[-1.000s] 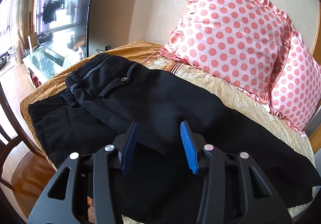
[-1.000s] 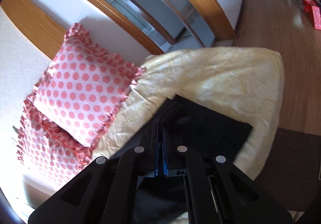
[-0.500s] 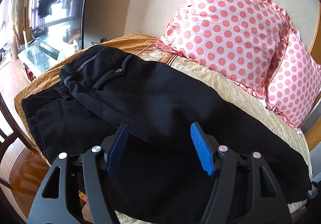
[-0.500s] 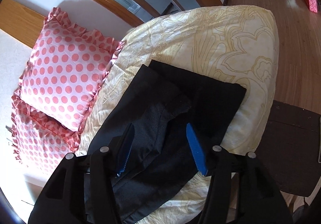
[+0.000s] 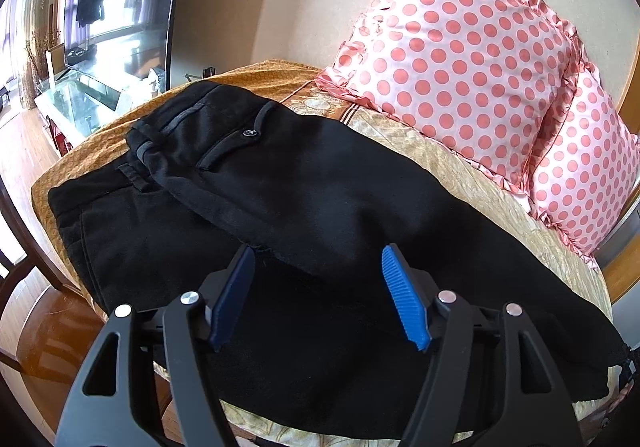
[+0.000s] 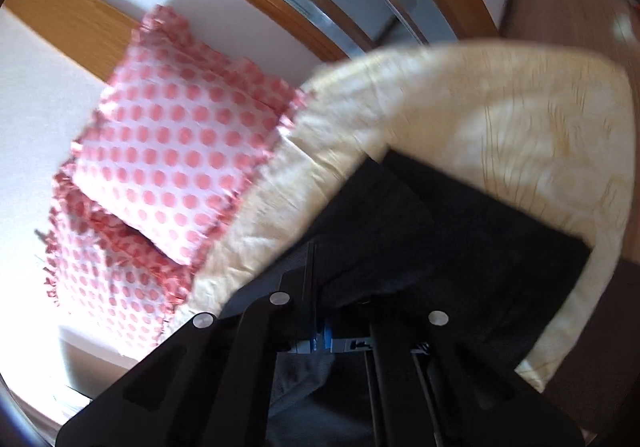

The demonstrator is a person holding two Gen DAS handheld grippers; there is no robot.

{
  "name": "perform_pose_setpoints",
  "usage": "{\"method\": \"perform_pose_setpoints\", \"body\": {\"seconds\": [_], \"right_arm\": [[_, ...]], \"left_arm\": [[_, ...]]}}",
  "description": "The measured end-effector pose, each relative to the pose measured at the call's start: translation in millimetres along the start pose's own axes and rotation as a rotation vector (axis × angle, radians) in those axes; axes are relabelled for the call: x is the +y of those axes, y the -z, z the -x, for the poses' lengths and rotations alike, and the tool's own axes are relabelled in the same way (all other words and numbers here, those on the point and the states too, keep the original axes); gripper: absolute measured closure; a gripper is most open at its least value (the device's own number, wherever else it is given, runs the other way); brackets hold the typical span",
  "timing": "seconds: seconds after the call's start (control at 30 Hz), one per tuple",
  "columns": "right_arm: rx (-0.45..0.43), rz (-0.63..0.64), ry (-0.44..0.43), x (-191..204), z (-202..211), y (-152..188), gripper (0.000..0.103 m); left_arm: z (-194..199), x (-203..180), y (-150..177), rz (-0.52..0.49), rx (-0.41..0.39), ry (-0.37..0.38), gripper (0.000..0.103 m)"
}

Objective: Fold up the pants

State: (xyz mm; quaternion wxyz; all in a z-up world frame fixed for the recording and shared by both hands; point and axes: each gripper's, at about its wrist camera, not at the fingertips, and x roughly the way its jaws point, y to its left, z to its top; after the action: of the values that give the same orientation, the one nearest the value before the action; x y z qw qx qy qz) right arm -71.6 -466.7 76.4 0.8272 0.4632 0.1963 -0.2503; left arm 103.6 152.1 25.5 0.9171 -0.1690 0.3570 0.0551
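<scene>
Black pants (image 5: pixel 320 207) lie along the bed, folded lengthwise, with one half over the other and the waistband with its button at the far left. My left gripper (image 5: pixel 319 251) hovers over the middle of the pants, open, nothing between its blue pads (image 5: pixel 400 295). In the blurred right wrist view the leg end of the pants (image 6: pixel 460 247) lies on the cream bedcover (image 6: pixel 500 119). My right gripper (image 6: pixel 318 311) is shut there, black cloth bunched over its fingertips and the blue pads pressed together.
Two pink polka-dot pillows (image 5: pixel 460 59) (image 5: pixel 580 175) lean on the wall behind the pants. A dark screen (image 5: pixel 120 7) and a glass table (image 5: pixel 72 95) stand at far left. A wooden chair (image 5: pixel 24 287) is by the bed's near edge. A dark stool (image 6: pixel 600 347) sits right.
My left gripper's jaws have spread wider over the pants. The right gripper opened above the leg end half a second ago and has shut again on the cloth, swinging a little.
</scene>
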Motion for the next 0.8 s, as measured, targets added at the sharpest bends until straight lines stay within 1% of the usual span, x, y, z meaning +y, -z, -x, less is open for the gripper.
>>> {"method": "perform_pose_setpoints", "body": {"seconds": [0.03, 0.07, 0.13, 0.2, 0.27, 0.37, 0.4, 0.5, 0.57, 0.73, 0.77, 0.8], "right_arm": [[-0.025, -0.005, -0.022, -0.2, 13.6, -0.5, 0.101], [-0.040, -0.006, -0.016, -2.0, 22.7, -0.4, 0.101], [-0.055, -0.001, 0.034, -9.4, 33.6, 2.2, 0.101], [-0.024, -0.015, 0.087, -22.2, 28.9, 5.8, 0.101], [0.035, -0.055, 0.141, -38.5, 14.8, 12.6, 0.101], [0.051, -0.034, 0.187, -44.1, 5.4, 21.1, 0.101], [0.052, -0.027, 0.192, -44.0, 4.8, 22.2, 0.101], [0.063, -0.018, 0.198, -43.6, 1.9, 22.6, 0.101], [0.063, -0.015, 0.197, -44.2, 2.4, 22.3, 0.101], [0.070, -0.015, 0.205, -43.3, 0.4, 22.6, 0.101], [0.073, -0.017, 0.208, -43.7, -0.2, 22.7, 0.101], [0.076, -0.017, 0.208, -43.1, -2.2, 23.3, 0.101]], "left_arm": [[0.4, 2.9, -0.7, 0.006, 0.007, 0.007, 0.037], [0.4, 5.1, -1.5, 0.011, 0.015, 0.012, 0.037], [0.1, 13.4, -3.8, 0.041, 0.037, 0.037, 0.037], [-0.6, 21.6, -6.3, 0.078, 0.051, 0.053, 0.037], [-1.1, 27.6, -9.0, 0.100, 0.056, 0.056, 0.037], [-5.7, 34.1, -14.3, 0.130, 0.080, 0.087, 0.037], [-9.7, 38.5, -16.9, 0.157, 0.097, 0.097, 0.037], [-26.2, 49.4, -24.1, 0.247, 0.166, 0.186, 0.038], [-38.6, 56.1, -27.0, 0.306, 0.209, 0.230, 0.042], [-53.5, 66.8, -24.8, 0.408, 0.264, 0.265, 0.043], [-54.0, 68.7, -22.6, 0.424, 0.279, 0.270, 0.044], [-52.3, 71.2, -19.0, 0.450, 0.294, 0.277, 0.049]]}}
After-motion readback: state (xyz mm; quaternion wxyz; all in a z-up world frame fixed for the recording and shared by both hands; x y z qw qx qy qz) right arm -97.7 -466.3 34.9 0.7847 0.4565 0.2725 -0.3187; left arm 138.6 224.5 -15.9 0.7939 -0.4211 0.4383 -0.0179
